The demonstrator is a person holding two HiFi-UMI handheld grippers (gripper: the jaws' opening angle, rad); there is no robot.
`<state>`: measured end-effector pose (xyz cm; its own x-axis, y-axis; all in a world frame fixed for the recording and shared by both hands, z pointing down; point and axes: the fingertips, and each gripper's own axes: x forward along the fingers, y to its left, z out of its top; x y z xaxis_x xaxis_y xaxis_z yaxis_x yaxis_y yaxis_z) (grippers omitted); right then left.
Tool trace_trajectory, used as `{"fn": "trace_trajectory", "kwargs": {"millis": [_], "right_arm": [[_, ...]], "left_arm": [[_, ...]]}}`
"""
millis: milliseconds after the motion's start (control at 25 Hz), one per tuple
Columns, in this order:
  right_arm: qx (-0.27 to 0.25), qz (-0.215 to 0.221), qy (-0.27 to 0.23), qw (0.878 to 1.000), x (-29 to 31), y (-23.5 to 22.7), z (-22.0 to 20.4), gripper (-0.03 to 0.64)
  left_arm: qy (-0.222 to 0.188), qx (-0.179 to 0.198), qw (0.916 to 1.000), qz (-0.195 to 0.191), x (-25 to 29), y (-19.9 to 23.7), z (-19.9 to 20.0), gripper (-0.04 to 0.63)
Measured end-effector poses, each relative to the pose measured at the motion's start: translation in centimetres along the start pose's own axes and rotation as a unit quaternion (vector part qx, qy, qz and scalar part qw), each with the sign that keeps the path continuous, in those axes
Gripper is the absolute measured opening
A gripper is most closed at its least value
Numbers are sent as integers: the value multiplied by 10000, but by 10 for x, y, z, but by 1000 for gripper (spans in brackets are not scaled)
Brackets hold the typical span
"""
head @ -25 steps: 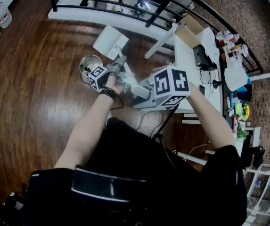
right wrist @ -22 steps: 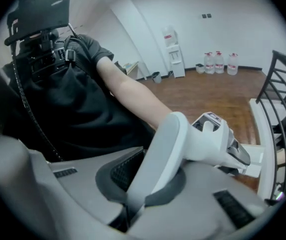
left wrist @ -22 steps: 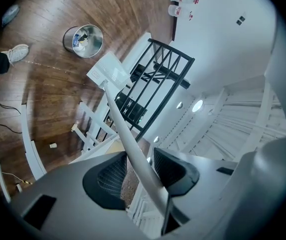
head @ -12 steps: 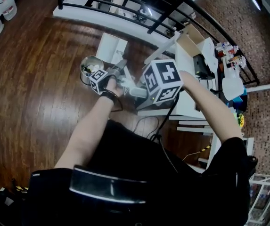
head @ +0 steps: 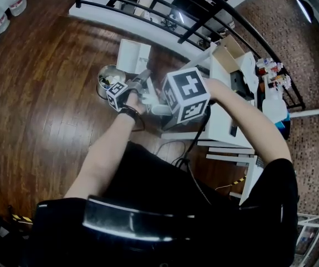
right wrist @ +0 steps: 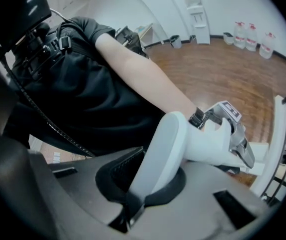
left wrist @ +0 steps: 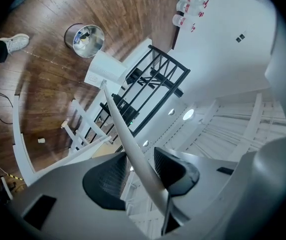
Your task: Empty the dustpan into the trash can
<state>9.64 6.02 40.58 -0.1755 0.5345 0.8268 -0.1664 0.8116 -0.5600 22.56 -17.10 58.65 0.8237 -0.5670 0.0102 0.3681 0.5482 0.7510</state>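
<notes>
My right claw [right wrist: 145, 183] is nearest to me and tipped downward. Its jaws are closed tight on the thin tail below the rounded grip end of the white plastic long-handled dustpan [right wrist: 170, 139].

From that grip the handle runs forward to my left claw [left wrist: 139, 170], which points level. This claw is closed on the flat white shaft, with a dark ribbed pad against each side of it.

Past the left claw's tips the shaft narrows away and ends at the dustpan's flat white pan [left wrist: 107, 70], well beyond both claws. The pan is just beside the round shiny metal trash can [left wrist: 69, 35], next to its rim rather than over its mouth. I cannot tell whether the two touch.

The can stands upright on the dark brown wooden floor [head: 42, 99] and has scraps of litter inside. In the head view the pan shows at the can's far right side, beyond my left claw.
</notes>
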Motion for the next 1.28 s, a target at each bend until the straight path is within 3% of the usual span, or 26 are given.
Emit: {"fn": "trace_trajectory", "kwargs": {"millis": [560,1040,1280], "right_arm": [[-276,275,1576,9867,0,5,-14,6],[-432,480,1665,9839,-1,10,0,6],[-625,567,2038,9754,-3,9,4,6]], "left_arm": [[-127,-215,9989,-387,-4,-3,-1,158],[-298,-363,9967,-659,-15,-11,10,158],[-245,-302,9948,-936,-16,-28,21,158]]}}
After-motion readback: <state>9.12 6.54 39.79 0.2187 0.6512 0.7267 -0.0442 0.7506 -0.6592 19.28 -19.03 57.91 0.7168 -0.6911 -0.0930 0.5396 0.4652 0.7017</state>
